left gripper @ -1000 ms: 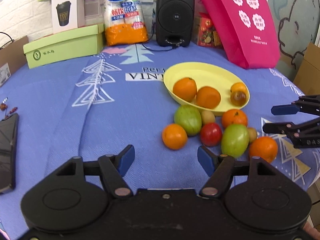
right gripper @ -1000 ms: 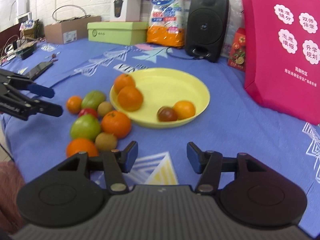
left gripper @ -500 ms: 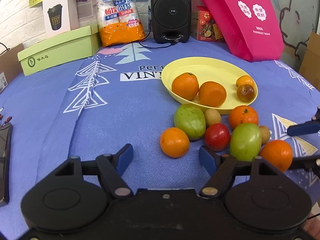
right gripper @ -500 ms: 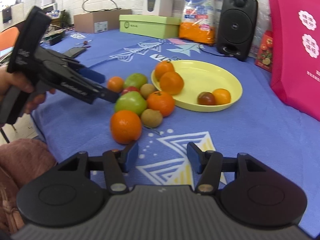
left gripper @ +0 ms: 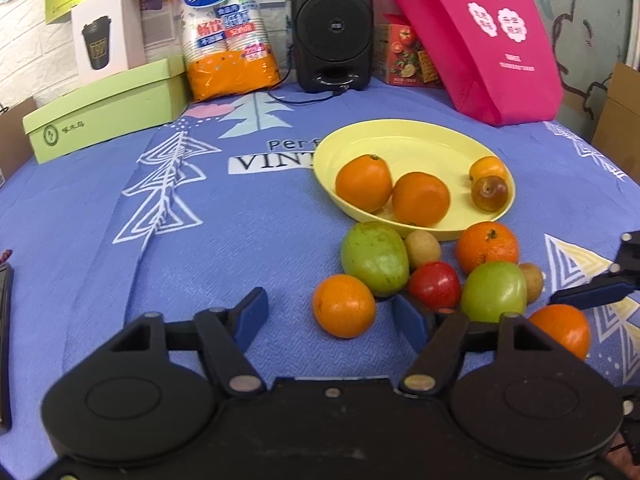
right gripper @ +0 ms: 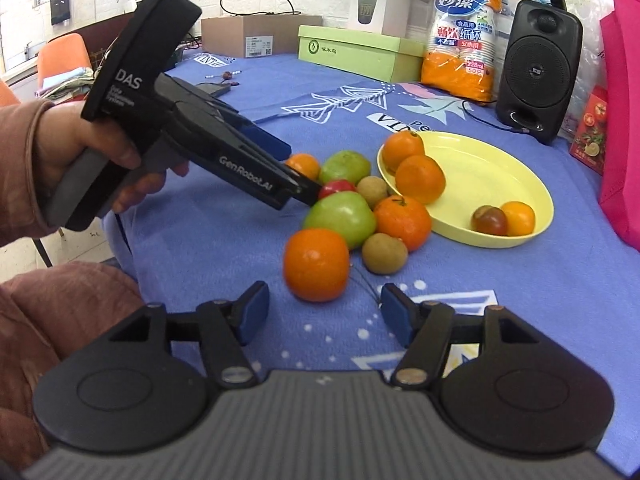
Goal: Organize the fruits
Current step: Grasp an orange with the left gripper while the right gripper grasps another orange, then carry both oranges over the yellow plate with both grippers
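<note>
Fruits sit loose ahead: left gripper (left gripper: 326,316) unclenched and closing beside one orange (left gripper: 344,311), right gripper (right gripper: 322,312) widening, empty, nearing another orange (right gripper: 316,264)—grasp next.

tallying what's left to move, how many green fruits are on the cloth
2: one beside the plate rim, one nearer, between the tomato and the front orange. None seems hidden.

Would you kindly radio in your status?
Both grippers open, empty: left gripper, right gripper. Four fruits in round yellow plastic plate. Nearest loose orange unobstructed.
</note>
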Motion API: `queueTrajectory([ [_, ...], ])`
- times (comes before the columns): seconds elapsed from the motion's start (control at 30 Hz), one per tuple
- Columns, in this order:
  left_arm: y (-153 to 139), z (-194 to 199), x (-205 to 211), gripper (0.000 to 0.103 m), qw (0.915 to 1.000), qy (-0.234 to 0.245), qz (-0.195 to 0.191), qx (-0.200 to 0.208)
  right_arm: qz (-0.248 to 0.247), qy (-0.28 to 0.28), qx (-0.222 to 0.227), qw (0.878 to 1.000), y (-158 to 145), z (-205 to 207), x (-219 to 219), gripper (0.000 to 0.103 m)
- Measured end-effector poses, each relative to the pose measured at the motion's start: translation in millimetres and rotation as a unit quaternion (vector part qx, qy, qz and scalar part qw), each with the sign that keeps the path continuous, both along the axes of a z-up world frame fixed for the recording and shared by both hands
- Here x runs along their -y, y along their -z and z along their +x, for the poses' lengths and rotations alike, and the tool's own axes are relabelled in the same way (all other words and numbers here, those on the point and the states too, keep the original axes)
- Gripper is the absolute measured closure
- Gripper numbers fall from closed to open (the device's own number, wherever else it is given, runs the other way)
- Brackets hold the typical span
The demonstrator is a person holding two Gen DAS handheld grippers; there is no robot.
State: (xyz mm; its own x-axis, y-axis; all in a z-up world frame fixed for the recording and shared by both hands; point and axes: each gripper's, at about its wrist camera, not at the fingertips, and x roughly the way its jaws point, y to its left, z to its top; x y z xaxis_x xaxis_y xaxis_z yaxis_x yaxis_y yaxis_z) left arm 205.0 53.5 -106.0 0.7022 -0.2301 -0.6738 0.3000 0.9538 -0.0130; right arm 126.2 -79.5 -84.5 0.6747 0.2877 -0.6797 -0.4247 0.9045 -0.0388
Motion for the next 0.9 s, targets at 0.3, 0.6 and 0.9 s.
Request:
queueTrajectory([
  [0.3,1.4,0.9,0.1,0.062,0.9994,0.024,-0.027,-0.002,0.008,0.002,0.000,1.000,1.9,4.1,-3.4,0.039],
  [0.6,-0.1,-1.4,-1.9,0.065,0.9994,0.020,-0.029,-0.006,0.017,0.014,0.003,1.000,2.2,10.2,-3.0,0.056],
  [0.9,-3.6,-6.5,-4.0,0.068,0.9993,0.022,-0.031,-0.004,0.015,0.008,0.010,1.000,1.2,7.7,-4.6,0.067],
])
